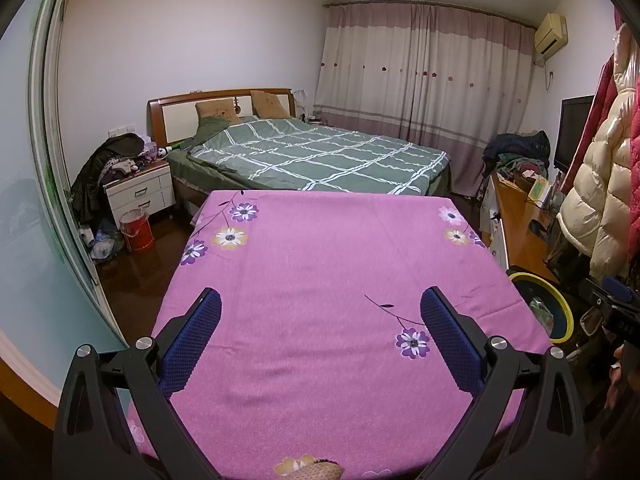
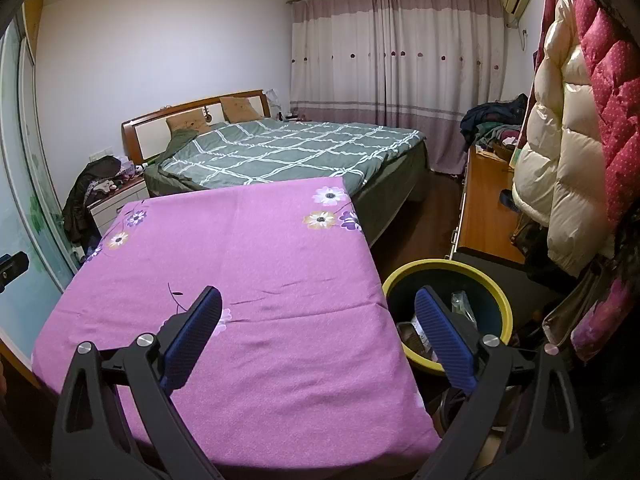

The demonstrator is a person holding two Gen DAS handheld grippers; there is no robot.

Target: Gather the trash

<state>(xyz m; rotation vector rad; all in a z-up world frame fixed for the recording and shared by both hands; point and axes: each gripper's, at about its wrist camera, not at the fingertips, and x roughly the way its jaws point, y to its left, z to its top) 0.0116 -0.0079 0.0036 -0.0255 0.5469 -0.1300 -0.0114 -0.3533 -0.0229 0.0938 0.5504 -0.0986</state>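
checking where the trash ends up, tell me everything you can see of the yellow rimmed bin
The bin is a round, open container with a thick yellow rim and a dark inner wall, plastic by its look. It stands upright, low beside the right edge of the purple floral tablecloth, in front of the wooden cabinet. Inside lie crumpled clear wrappers and a darker packet. The open right gripper has one finger in front of it; contact cannot be told.

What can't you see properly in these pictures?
- Bin contents: in the right view the right tool finger covers part; the wrappers inside are too dark to name.
- Bin in the left view: mostly cut off by the table edge.
- Floor under the table: hidden by the purple cloth, both views.
- Nightstand clutter: too small to identify.
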